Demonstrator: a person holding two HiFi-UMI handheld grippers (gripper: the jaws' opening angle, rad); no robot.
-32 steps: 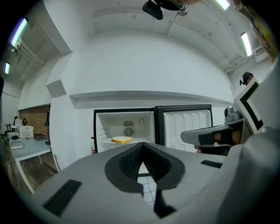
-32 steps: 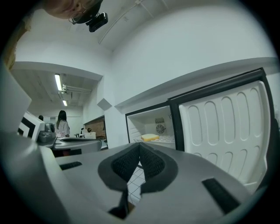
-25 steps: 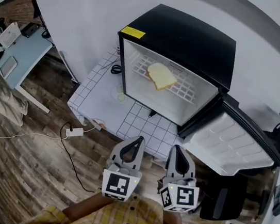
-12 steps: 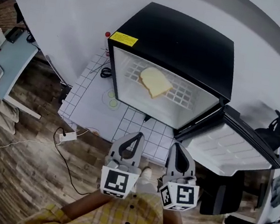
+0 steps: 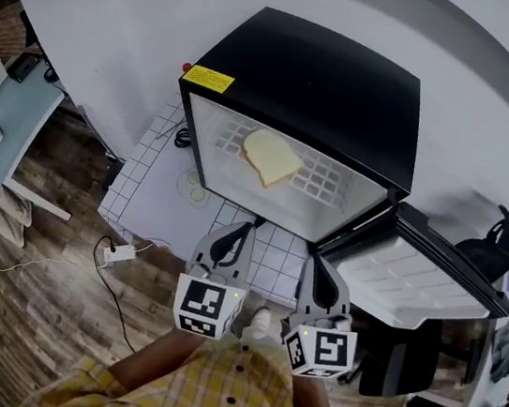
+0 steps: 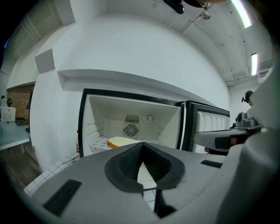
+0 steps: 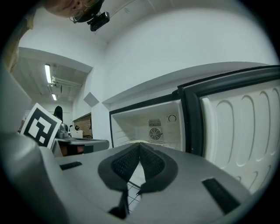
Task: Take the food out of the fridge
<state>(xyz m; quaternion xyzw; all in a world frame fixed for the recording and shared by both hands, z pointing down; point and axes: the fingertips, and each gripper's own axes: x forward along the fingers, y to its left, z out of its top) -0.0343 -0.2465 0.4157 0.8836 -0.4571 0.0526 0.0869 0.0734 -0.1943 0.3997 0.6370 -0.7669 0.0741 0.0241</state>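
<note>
Open fridge at my 12 o'clock, one slice of bread inside, both my claws closed on nothing.

The bread lies flat on the white wire rack, toward the left of the fridge, and is the only food in there; a round fan sits in the back wall behind it. The door hangs wide open at 2 o'clock, its white inner shelves bare. My left claw and right claw are side by side just short of the fridge mouth, each with its jaws pressed together. The fridge stands on a white tiled mat against a white wall, with wood floor around it. A power strip lies at 9 o'clock, a desk at 10 and a black chair at 3.
</note>
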